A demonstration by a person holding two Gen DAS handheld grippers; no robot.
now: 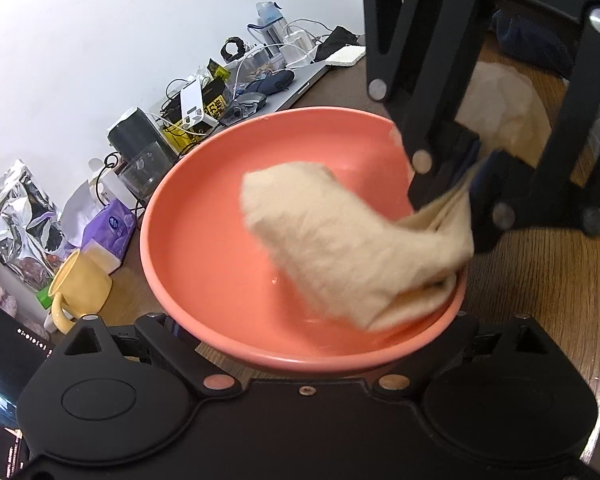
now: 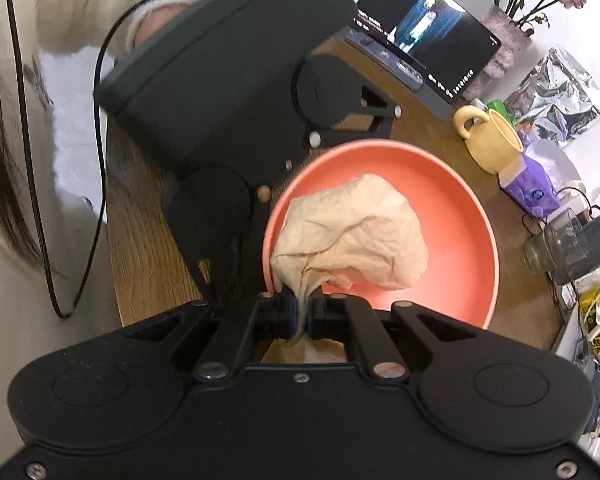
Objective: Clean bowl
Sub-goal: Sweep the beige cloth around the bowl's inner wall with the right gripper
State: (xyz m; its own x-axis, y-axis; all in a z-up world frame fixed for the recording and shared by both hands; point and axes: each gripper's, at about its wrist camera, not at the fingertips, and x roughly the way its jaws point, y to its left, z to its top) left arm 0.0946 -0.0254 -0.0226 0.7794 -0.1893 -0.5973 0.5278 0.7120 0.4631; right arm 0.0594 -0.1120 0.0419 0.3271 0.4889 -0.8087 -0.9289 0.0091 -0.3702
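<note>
A salmon-pink bowl (image 1: 204, 240) (image 2: 460, 220) sits tilted over the wooden table. My left gripper (image 1: 316, 332) has its fingers spread wide around the bowl's near side, and both fingers (image 1: 168, 328) touch its outer wall. A crumpled beige cloth (image 1: 340, 240) (image 2: 352, 236) lies inside the bowl against its right wall and rim. My right gripper (image 2: 303, 312) (image 1: 468, 188) is shut on a bunched corner of the cloth, just over the rim. The bowl's floor under the cloth is hidden.
A yellow mug (image 1: 80, 284) (image 2: 492, 144) and a purple tissue pack (image 1: 108, 232) stand close beside the bowl. Behind them are a foil bag (image 1: 16, 216), a glass jar (image 2: 556, 244), cables and boxes. A lit tablet (image 2: 424, 32) leans near a vase. A white sleeve (image 2: 80, 4) is at the table edge.
</note>
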